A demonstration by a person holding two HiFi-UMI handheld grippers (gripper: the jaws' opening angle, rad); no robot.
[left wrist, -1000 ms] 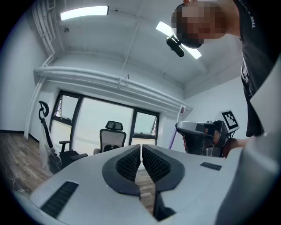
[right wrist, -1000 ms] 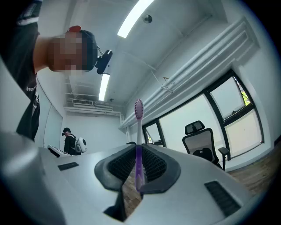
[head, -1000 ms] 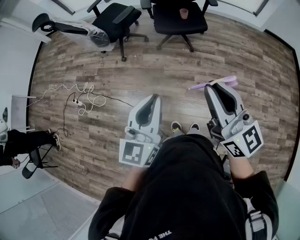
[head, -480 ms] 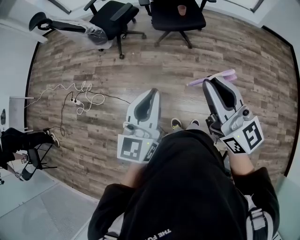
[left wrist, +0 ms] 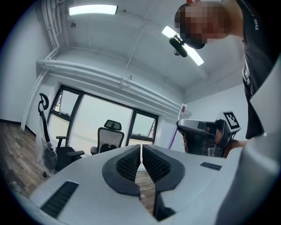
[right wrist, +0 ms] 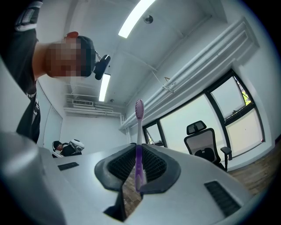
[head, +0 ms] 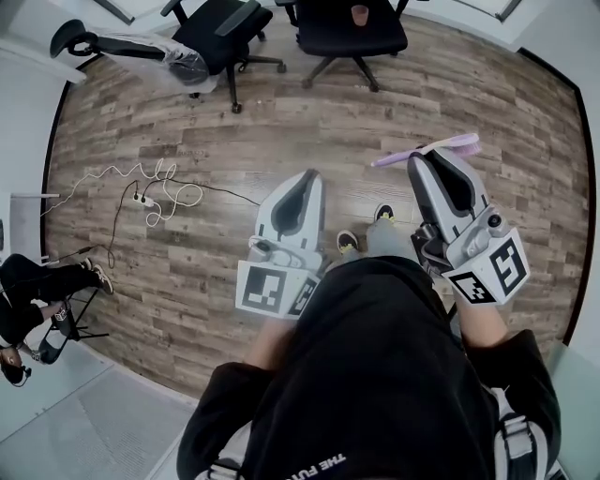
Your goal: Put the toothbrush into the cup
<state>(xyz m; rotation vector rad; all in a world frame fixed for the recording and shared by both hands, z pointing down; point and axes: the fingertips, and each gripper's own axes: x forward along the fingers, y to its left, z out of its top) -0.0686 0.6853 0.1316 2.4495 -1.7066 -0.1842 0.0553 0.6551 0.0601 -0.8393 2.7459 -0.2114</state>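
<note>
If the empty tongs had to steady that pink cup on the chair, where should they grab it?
Probably by its side wall, coming in level from the near edge of the chair seat. The cup seems to stand upright, so a side grip leaves its mouth free for the toothbrush. The left tongs are shut and must open first.

Head view steeply down; gripper views upward, perhaps sharing chair [left wrist: 108,141].

Wood-plank floor [head: 281,122]; black office chairs [head: 328,37]; white cable [head: 155,192]; ceiling strip lights [left wrist: 93,9].
</note>
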